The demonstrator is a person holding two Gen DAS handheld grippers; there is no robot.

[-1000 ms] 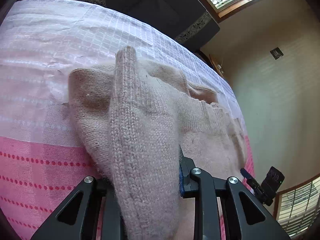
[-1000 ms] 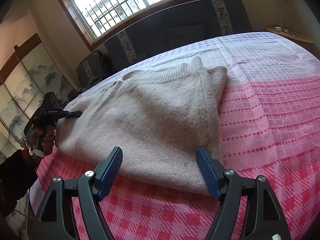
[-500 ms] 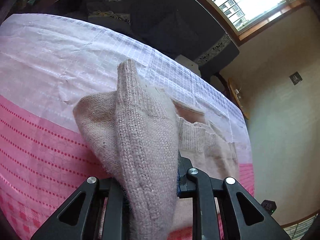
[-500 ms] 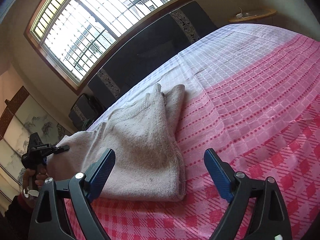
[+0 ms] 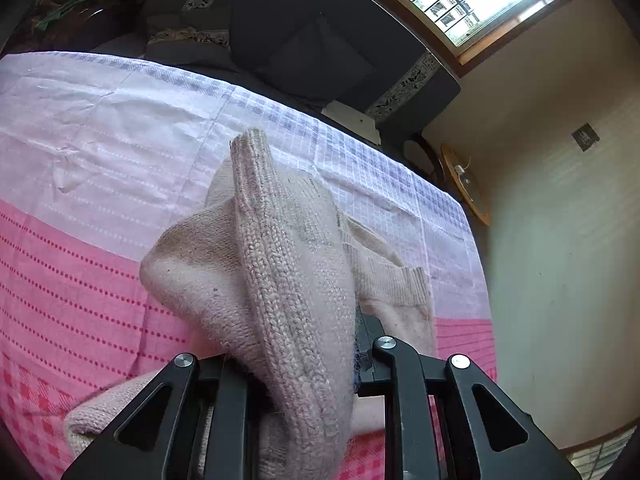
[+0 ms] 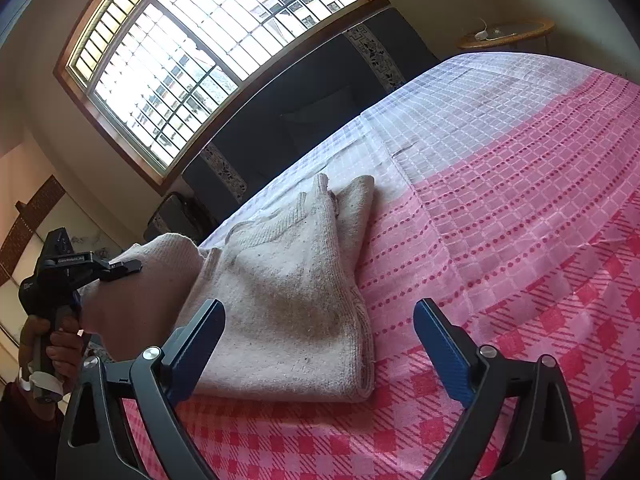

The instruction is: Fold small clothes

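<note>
A beige knitted sweater [image 6: 288,292] lies partly folded on a pink and white checked bedcover [image 6: 500,216]. My left gripper [image 5: 304,360] is shut on the sweater's [image 5: 288,280] left edge and holds that part lifted above the rest. In the right wrist view the left gripper [image 6: 124,266] shows at the far left with raised fabric in it. My right gripper [image 6: 320,344] is open and empty, above the sweater's near edge, blue pads [image 6: 440,352] wide apart.
A dark sofa [image 6: 320,96] stands behind the bed under a large barred window [image 6: 208,48]. A small round wooden table [image 6: 508,34] is at the far right corner. The bedcover stretches to the right of the sweater.
My left gripper has lifted the sweater's edge higher and carried it over the sweater. My right gripper has pulled back and tilted up, staying open.
</note>
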